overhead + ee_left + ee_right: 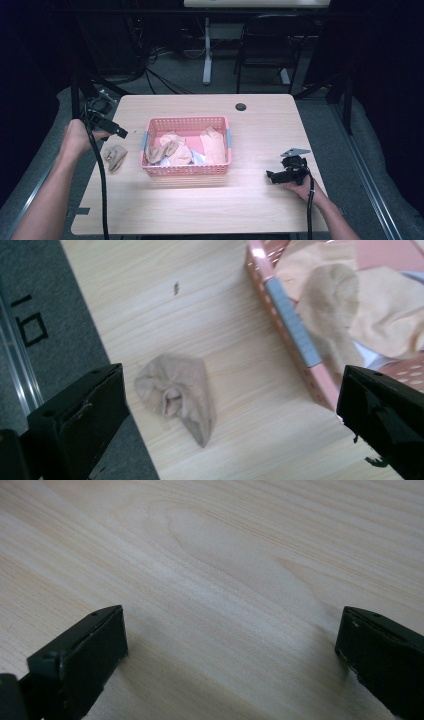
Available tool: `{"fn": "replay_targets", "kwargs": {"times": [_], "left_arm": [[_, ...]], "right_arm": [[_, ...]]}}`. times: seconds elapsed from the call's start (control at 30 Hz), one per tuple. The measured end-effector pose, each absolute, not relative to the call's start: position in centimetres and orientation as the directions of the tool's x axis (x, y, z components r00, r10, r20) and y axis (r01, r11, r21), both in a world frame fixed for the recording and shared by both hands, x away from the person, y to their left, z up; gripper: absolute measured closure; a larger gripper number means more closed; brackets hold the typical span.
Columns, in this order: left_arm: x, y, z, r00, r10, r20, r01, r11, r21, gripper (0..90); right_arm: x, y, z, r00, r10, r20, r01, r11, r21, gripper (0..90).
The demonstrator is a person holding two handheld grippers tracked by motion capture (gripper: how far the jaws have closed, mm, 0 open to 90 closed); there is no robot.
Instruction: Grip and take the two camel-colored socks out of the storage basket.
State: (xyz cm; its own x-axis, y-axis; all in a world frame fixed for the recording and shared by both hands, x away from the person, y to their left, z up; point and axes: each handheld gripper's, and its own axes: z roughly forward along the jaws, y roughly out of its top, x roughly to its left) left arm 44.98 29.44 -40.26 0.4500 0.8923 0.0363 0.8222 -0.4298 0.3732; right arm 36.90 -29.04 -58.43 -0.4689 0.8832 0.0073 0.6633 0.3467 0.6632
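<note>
A rolled beige sock (115,156) (176,395) lies on the wooden table just left of a pink mesh basket (186,120) (292,325). Several more beige socks (172,150) (330,295) lie piled inside the basket. My left gripper (117,131) (233,385) hangs open above the lone sock, and nothing is between its jaws. At the table's right, my right gripper (272,176) (230,630) rests low over bare wood. It points left, its jaws are wide open, and it holds nothing.
The light wooden table (200,200) has a round cable hole (241,107) near its far edge. Behind it stand a black chair (272,45) and a white table leg (207,55). Grey floor (30,325) shows past the table's left edge.
</note>
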Motion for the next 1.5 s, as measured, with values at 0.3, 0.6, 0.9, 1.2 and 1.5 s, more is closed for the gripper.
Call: {"fn": "replay_targets", "kwargs": {"times": [0.3,0.6,0.9,1.2,1.5], "left_arm": [[45.8,24.9,-40.4,0.525,0.85,0.046,0.782,-0.503,0.368,0.1],[46.4,22.2,-40.8,0.569,0.821,0.035,0.764,-0.545,0.345,0.1],[46.7,20.3,-41.7,0.61,0.793,-0.003,0.75,-0.576,0.327,1.7],[46.9,19.1,-43.8,0.624,0.781,-0.03,0.75,-0.587,0.306,6.9],[47.1,17.8,-46.0,0.642,0.764,-0.063,0.749,-0.607,0.266,24.8]], "right_arm": [[36.9,-29.0,-58.4,-0.47,0.883,0.007,0.662,0.347,0.664,0.0],[36.9,-29.1,-58.4,-0.472,0.882,0.007,0.661,0.348,0.664,0.0],[36.8,-29.1,-58.4,-0.468,0.884,0.002,0.661,0.348,0.664,0.0],[36.8,-29.1,-58.4,-0.468,0.884,0.001,0.662,0.349,0.663,0.0],[36.8,-29.1,-58.4,-0.469,0.883,0.001,0.662,0.35,0.662,0.0]]}}
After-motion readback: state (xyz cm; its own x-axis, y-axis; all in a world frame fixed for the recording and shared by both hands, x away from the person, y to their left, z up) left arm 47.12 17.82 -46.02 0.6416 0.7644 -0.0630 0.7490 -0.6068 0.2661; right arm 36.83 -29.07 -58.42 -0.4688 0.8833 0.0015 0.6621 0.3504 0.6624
